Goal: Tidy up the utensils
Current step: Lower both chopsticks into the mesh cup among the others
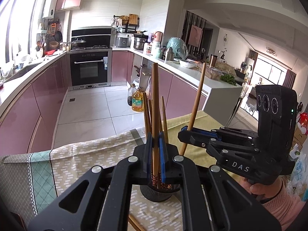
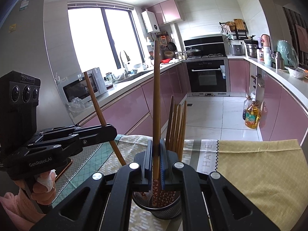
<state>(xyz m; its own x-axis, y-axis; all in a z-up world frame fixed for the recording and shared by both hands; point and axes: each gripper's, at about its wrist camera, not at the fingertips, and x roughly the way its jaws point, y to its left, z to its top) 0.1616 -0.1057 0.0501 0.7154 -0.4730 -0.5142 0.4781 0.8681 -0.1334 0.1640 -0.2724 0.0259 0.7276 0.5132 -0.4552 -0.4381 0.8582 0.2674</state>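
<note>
A black mesh holder [image 1: 156, 193] stands on the table and holds several wooden chopsticks [image 1: 163, 115]; it also shows in the right wrist view [image 2: 165, 210]. My left gripper [image 1: 155, 146] is shut on one upright chopstick [image 1: 155, 104] whose patterned lower end hangs over the holder. My right gripper [image 2: 156, 152] is shut on another chopstick [image 2: 156, 96], its patterned end over the holder. In the left wrist view the right gripper [image 1: 185, 131] holds its chopstick [image 1: 196, 104] tilted. In the right wrist view the left gripper [image 2: 109, 132] holds its chopstick [image 2: 96, 102] tilted.
A patterned tablecloth [image 1: 80, 159] and a yellow cloth [image 2: 256, 165] cover the table. A loose chopstick [image 1: 135, 224] lies near the front edge. Oil bottles [image 1: 137, 101] stand on the tiled floor. Pink kitchen cabinets and crowded counters run along both sides.
</note>
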